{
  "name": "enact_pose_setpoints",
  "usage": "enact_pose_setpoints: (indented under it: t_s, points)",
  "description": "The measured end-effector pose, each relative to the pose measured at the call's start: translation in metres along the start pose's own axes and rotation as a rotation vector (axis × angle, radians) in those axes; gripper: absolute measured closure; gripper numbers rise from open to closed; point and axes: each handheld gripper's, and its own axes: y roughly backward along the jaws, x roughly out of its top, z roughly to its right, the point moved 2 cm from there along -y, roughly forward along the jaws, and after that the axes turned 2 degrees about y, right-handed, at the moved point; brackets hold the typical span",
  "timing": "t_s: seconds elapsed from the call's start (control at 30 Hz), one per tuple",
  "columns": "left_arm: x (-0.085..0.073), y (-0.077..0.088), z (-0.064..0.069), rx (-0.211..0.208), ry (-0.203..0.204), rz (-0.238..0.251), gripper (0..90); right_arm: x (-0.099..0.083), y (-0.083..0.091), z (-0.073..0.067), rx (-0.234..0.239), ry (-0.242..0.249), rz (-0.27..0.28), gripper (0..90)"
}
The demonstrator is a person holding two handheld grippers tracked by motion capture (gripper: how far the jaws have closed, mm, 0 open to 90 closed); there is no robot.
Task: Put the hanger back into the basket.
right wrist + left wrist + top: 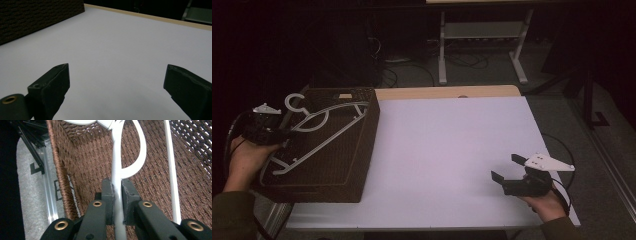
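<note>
The table (452, 155) has a pale top that spreads wide between the two grippers, with a light wooden edge along its far side. On its left end stands a brown woven basket (337, 165), large and box-shaped; its dark wall also shows far off, up and to the left of the right gripper's jaws, in the right gripper view.

A white hanger (314, 135) lies slanted inside the basket, its hook poking up above the far left rim. In the left gripper view its thin bar runs straight out from between the jaws, with a curved arm branching off just beyond them and a second straight bar to their right.

The left gripper (117, 192) sits at the basket's left rim, and its jaws are clamped tight on the hanger's bar. The right gripper (507, 169) hovers low over the bare table, well apart from the basket, its jaws standing wide with nothing between them.
</note>
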Motion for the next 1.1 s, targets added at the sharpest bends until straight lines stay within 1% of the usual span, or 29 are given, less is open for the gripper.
enact_pose_setpoints:
  t_s: [0.1,0.13,0.17,0.2,0.23,0.3,0.33,0.53,0.63,0.67,0.77,0.8,0.83,0.87,0.9,1.0,1.1]
  points:
    - [-0.002,-0.004,-0.001,-0.01,0.005,-0.006,81.9,0.0,0.0,0.0,0.001,0.0,0.0,6.2]
    - [-0.003,-0.004,-0.002,-0.021,0.013,0.008,79.2,0.0,0.0,0.0,0.0,0.0,0.0,6.2]
    - [-0.003,-0.004,-0.002,-0.021,0.013,0.008,71.6,0.0,0.0,0.0,0.001,0.001,0.0,6.3]
    - [-0.003,-0.002,-0.005,-0.047,0.047,0.039,67.8,0.0,0.0,0.0,0.001,-0.001,0.001,6.3]
    - [-0.003,-0.001,-0.005,-0.051,0.05,0.048,63.9,0.0,0.0,0.0,0.001,-0.001,0.001,6.2]
    - [-0.003,0.001,-0.006,-0.072,0.067,0.076,58.6,0.0,0.0,0.0,0.002,-0.001,0.002,6.3]
    - [-0.002,0.002,-0.006,-0.077,0.068,0.085,56.1,0.0,0.0,0.0,0.002,-0.001,0.002,6.2]
    - [0.003,0.009,-0.003,-0.125,0.099,0.169,40.9,0.001,0.001,0.0,0.003,-0.004,0.003,6.2]
    - [0.006,0.012,0.0,-0.15,0.111,0.199,34.6,0.001,0.001,0.0,0.002,0.003,0.006,6.3]
    - [0.007,0.012,0.002,-0.159,0.118,0.204,32.3,0.001,0.0,0.0,0.002,0.002,0.005,6.2]
    - [0.011,0.014,0.008,-0.17,0.114,0.235,26.5,0.002,0.001,0.0,0.004,-0.007,0.004,6.2]
    - [0.012,0.015,0.01,-0.177,0.116,0.244,24.3,0.003,0.001,0.0,0.004,-0.003,0.007,6.2]
    - [0.014,0.015,0.013,-0.175,0.114,0.264,22.4,0.004,0.001,0.0,0.003,-0.001,0.011,6.2]
    - [0.016,0.017,0.016,-0.176,0.107,0.271,20.0,0.006,0.001,0.0,0.005,-0.006,0.014,6.2]
    - [0.018,0.018,0.02,-0.184,0.103,0.283,18.1,0.007,0.002,0.0,0.006,-0.002,0.014,6.2]
    - [0.024,0.023,0.03,-0.203,0.096,0.329,15.4,0.011,0.001,0.0,0.009,-0.005,0.02,6.2]
    - [0.029,0.028,0.041,-0.24,0.102,0.373,14.2,0.015,0.001,0.001,0.009,-0.01,0.028,6.1]
